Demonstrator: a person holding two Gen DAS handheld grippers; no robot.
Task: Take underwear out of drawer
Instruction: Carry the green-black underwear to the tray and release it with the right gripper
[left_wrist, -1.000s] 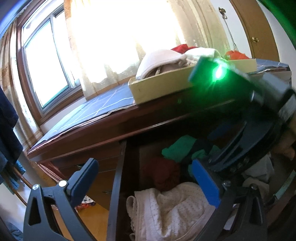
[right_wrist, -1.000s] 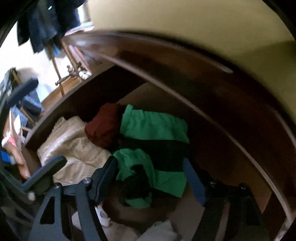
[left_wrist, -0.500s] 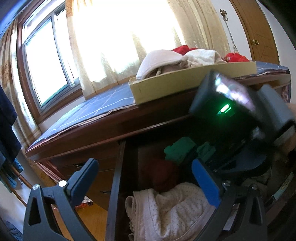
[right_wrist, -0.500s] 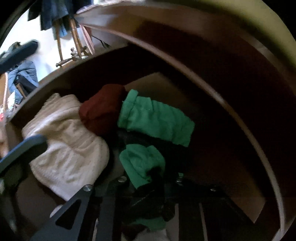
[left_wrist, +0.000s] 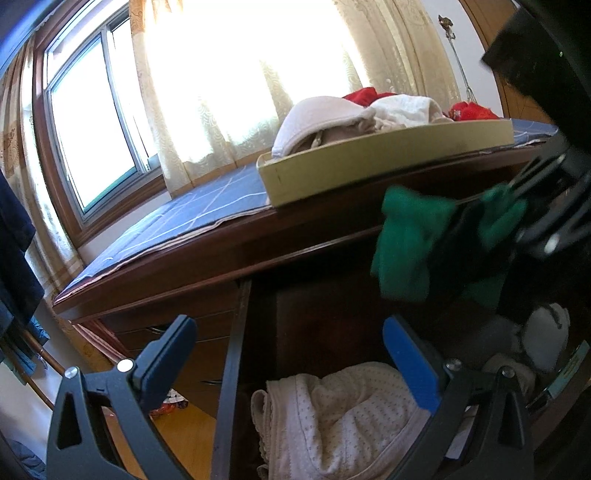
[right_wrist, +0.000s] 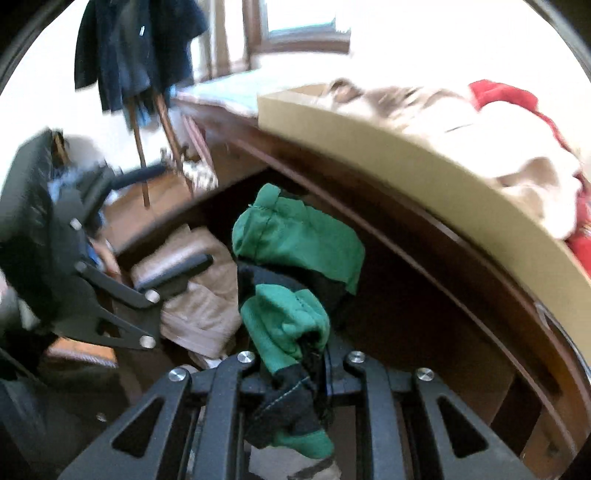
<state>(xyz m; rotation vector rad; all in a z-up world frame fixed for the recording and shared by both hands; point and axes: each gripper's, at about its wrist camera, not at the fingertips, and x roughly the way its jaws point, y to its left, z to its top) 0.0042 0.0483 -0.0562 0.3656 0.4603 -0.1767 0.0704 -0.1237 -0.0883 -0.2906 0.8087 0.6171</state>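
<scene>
The green and black underwear (right_wrist: 295, 240) hangs in a bunch from my right gripper (right_wrist: 299, 365), whose jaws are shut on its lower end. In the left wrist view the same underwear (left_wrist: 406, 236) hangs in the air in front of the desk edge, above the open dark wooden drawer (left_wrist: 232, 350), with the right gripper (left_wrist: 495, 206) behind it. A cream dotted garment (left_wrist: 332, 417) lies in the drawer's front. My left gripper (left_wrist: 288, 354) stands open over it with nothing between its fingers, and shows at the left of the right wrist view (right_wrist: 162, 221).
A tan tray (left_wrist: 388, 166) with white and red clothes sits on the desk top, on a blue checked cloth (left_wrist: 184, 214). White items (left_wrist: 546, 332) lie at the drawer's right. Dark clothes (right_wrist: 136, 48) hang on a stand to the left. A bright window (left_wrist: 92, 122) is behind.
My right gripper has shut on the green and black underwear and lifted it out of the drawer toward the desk edge. The left gripper has stayed where it was.
</scene>
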